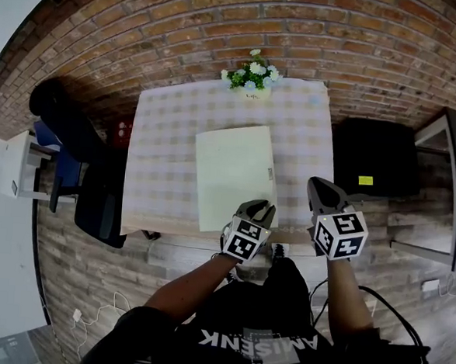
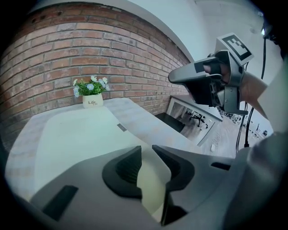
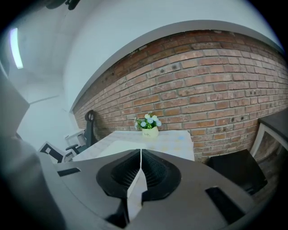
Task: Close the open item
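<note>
The left gripper (image 1: 261, 211) has its jaws a little apart with nothing pressed between them; it hovers over the corner of the pale flat item (image 1: 232, 174) farthest from the flower pot (image 1: 253, 76); the right gripper (image 1: 321, 188) has its jaws pressed together and empty, just beside the left one, over the table edge opposite the pot. The table (image 1: 165, 134) wears a faded checked cloth and stands against a red brick wall (image 1: 224, 21) directly behind the pot; the floor (image 1: 88, 284) is grey wood-look planking; a black chair (image 1: 95, 191) sits well to the pot's left, a black box (image 1: 373, 168) to its right. The item is a smooth, matt, thin rectangle with rounded corners and a small grey tab on one long edge; it lies flat, lid down, its long axis pointing roughly toward the pot.
</note>
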Tool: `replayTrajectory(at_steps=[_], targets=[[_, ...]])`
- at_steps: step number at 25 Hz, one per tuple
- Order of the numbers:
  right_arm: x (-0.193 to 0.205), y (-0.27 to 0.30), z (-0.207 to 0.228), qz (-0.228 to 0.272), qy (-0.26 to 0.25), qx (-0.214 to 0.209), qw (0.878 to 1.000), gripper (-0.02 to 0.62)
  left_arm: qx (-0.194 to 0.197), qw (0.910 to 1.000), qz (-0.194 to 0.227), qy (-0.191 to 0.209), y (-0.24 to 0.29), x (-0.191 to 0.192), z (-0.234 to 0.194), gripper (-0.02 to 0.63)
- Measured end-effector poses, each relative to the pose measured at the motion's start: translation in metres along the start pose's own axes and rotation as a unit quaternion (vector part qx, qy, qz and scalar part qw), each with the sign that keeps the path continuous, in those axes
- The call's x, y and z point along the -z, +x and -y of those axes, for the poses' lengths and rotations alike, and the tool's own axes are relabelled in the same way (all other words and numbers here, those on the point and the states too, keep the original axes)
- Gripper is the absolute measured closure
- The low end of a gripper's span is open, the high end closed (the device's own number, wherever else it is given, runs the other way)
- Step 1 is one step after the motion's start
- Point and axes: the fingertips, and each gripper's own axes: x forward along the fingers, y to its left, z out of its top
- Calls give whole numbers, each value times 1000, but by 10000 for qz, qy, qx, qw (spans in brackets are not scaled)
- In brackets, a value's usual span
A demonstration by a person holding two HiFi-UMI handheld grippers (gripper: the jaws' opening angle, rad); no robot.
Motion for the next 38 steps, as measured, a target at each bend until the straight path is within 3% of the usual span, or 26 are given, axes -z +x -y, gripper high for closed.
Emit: replayTrajectory(at_steps=[10, 21, 24, 26, 31, 38], targets=[[25, 50, -7, -385, -75, -292, 9988, 552, 62, 9998, -147, 85, 16, 18, 5, 485], [51, 93, -16, -785, -82, -540, 9954, 548, 417, 9975, -258, 503, 20, 25, 23, 360], [58, 106, -24, -911, -75, -678, 9935, 532, 609, 9968, -268, 440, 20, 25, 26, 348], [63, 115, -29, -1009, -55, -760, 9920, 461, 763, 9961, -264, 352, 19, 24, 28, 341], [73, 136, -36, -1173, 26, -918, 9888, 441, 1093, 9934, -319, 141, 15, 23, 29, 331], [91, 154, -39, -1481, 127, -1029, 9835, 425, 1224, 9920, -296, 73, 13, 20, 28, 331]])
